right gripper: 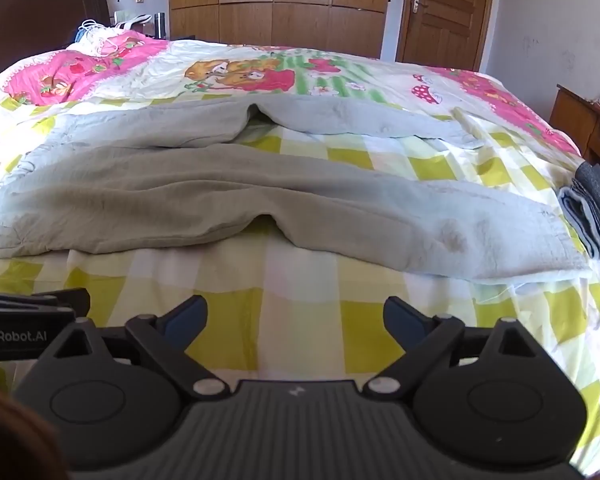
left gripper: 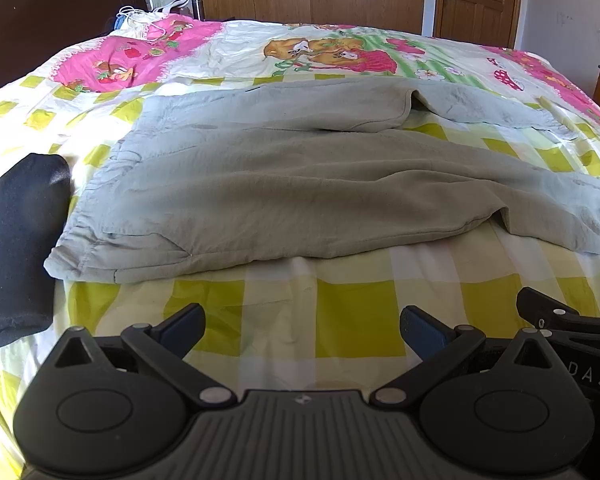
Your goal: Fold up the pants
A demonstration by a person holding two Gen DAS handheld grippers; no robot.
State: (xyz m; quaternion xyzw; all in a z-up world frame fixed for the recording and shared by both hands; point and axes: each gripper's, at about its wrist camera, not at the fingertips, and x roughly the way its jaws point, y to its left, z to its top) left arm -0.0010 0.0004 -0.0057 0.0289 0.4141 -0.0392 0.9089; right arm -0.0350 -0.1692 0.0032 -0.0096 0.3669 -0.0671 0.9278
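Observation:
A pair of light grey pants (left gripper: 284,184) lies spread flat on the bed, waistband at the left, both legs running to the right; the right wrist view shows the same pants (right gripper: 228,196) with the near leg's cuff at the right. My left gripper (left gripper: 302,330) hovers open over the checked sheet, a short way in front of the pants' near edge, nothing between its fingers. My right gripper (right gripper: 295,320) is also open and empty, just short of the near leg. The right gripper's body (left gripper: 572,320) shows at the right edge of the left wrist view.
A folded dark garment (left gripper: 18,248) lies left of the waistband. Folded grey clothes (right gripper: 592,216) sit at the bed's right edge. The bed has a yellow-checked and pink cartoon sheet (left gripper: 356,320). A dark headboard (left gripper: 40,20), wooden wardrobe (right gripper: 276,4), door and a side cabinet (right gripper: 580,120) surround it.

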